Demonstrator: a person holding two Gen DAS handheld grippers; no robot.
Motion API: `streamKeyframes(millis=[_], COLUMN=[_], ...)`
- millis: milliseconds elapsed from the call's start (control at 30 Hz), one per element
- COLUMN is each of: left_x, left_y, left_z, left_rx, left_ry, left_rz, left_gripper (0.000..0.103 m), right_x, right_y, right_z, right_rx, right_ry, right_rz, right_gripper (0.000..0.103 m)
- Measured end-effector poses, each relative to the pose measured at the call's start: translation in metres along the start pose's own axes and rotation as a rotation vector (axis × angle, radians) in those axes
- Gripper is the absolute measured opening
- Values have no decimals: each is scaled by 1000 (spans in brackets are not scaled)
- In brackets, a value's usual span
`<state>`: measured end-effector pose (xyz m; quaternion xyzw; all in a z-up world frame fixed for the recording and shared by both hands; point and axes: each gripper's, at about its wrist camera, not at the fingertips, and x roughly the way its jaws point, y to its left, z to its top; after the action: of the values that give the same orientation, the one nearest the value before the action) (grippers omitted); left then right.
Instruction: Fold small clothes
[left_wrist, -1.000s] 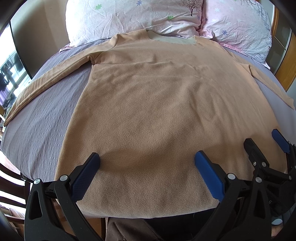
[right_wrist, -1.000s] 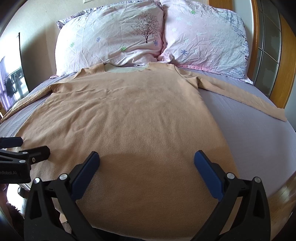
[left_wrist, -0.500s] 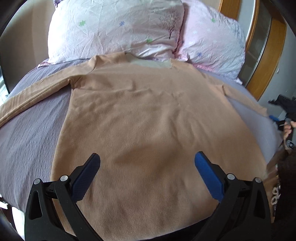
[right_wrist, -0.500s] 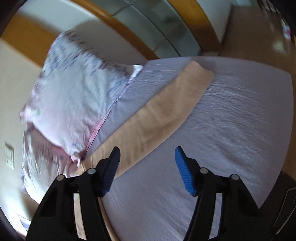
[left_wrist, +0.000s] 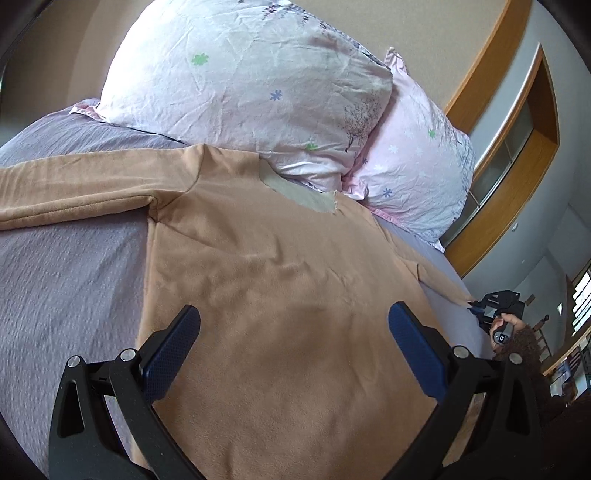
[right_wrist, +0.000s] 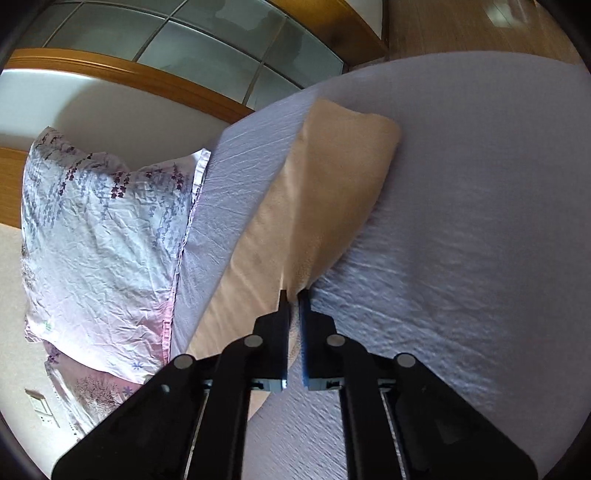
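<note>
A tan long-sleeved fleece top (left_wrist: 280, 280) lies flat on the grey bedsheet (left_wrist: 62, 280), neck towards the pillows, its left sleeve (left_wrist: 74, 184) stretched out to the left. My left gripper (left_wrist: 293, 332) is open and empty, hovering over the top's body. My right gripper (right_wrist: 293, 295) is shut on the lower edge of the top's right sleeve (right_wrist: 325, 184), part way along it, with the cuff end lying beyond on the sheet (right_wrist: 461, 221). The right gripper also shows small at the far right of the left wrist view (left_wrist: 491, 310).
Two floral pillows (left_wrist: 258, 92) (left_wrist: 413, 173) lie against the wall at the head of the bed. A wooden-framed glass door (right_wrist: 207, 40) stands beyond the bed's right side. Wooden floor (right_wrist: 461, 26) shows past the bed edge.
My right gripper has closed on the right sleeve; half a second ago it was open above it. My left gripper has moved up the top towards the neck and tilted.
</note>
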<state>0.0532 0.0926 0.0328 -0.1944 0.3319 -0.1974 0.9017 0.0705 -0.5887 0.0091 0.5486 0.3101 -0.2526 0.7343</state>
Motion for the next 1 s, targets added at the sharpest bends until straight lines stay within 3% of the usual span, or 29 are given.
streamKeyframes(millis=[100,167,267,333,433,500,567,633,700,767,1000], left_x=[-12,-20,-28,-35,-52,-65,-76,-86,-94,-101,-114], left_y=[22,40,75,97,124,139,153,172,190,207,245], left_z=[10,17,26,29,29,29,29,27,27,26,30], left_rx=[-48,-107,-264,-354,-445,-477,-513,-554,-598,-645,-798], left_ry=[-45,-73,-83,-106,-160,-191,-212,-228,-242,-256,-290], left_rz=[10,3,-20,6,79,138,200,237,280,303,347], left_gripper=[102,102,102,102,102,102,102,102,102,102,94], right_x=[-18,-37,-55,-56,-35,-7,13,11,0,-12,-4], right_y=[65,128,214,256,288,289,276,266,264,259,259], right_z=[-20,-59,-152,-229,-348,-427,-481,-497,-485,-467,-423], right_rx=[-251,-479,-801,-995,-1226,-1381,-1478,-1494,-1467,-1425,-1325], right_ry=[-116,-152,-103,-7,218,430,572,594,524,464,466], right_rz=[-2,95,269,386,501,471,390,398,436,454,419], right_gripper=[4,4,4,4,5,9,18,36,66,70,74])
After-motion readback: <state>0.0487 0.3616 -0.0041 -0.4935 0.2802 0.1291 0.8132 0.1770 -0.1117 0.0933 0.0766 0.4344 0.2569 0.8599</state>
